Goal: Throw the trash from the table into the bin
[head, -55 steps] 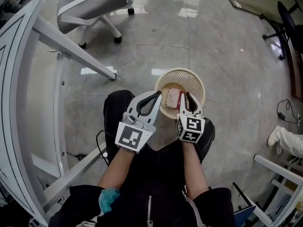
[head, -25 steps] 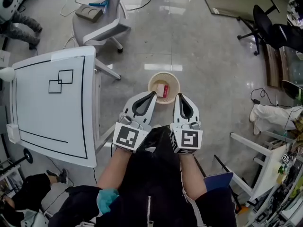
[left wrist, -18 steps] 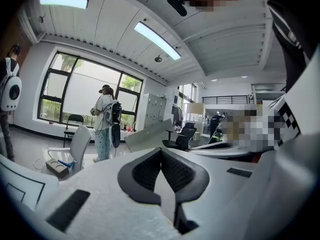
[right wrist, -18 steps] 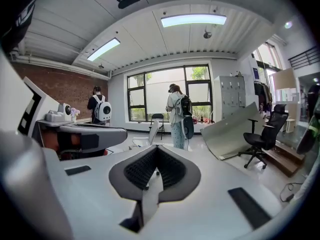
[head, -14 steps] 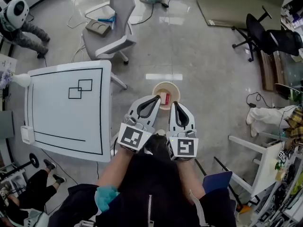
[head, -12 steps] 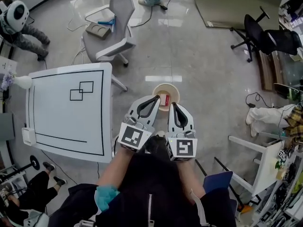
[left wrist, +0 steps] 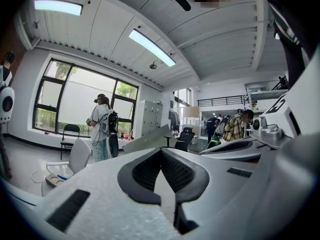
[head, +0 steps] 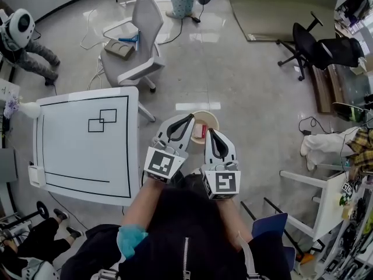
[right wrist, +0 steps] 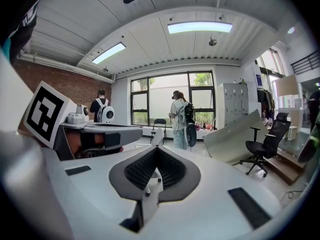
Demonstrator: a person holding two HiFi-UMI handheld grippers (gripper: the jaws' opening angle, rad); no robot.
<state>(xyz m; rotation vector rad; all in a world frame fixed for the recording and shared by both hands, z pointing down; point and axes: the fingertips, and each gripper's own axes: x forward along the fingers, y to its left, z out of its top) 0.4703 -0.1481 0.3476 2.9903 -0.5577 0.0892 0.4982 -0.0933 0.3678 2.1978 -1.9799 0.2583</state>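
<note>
1. Head view: the white square desk with black outlines (head: 70, 156), at the left, shows no trash. The red packet (head: 198, 131) lies inside the round cream mesh bin (head: 204, 115) on the floor, so the throwing looks done. The left tool (head: 188, 119) and right tool (head: 209, 132) hover side by side near the bin, probably idle.
2. Left gripper view: the left tool (left wrist: 161, 151) has its jaws together, holding nothing.
3. Right gripper view: the right tool (right wrist: 156, 149) is likewise closed and empty.

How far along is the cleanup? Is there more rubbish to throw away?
Done: a red packet lies in the bin. In hand: nothing; the left tool and right tool are both shut and empty. Left: no trash shows on the white table, so the job looks finished.
</note>
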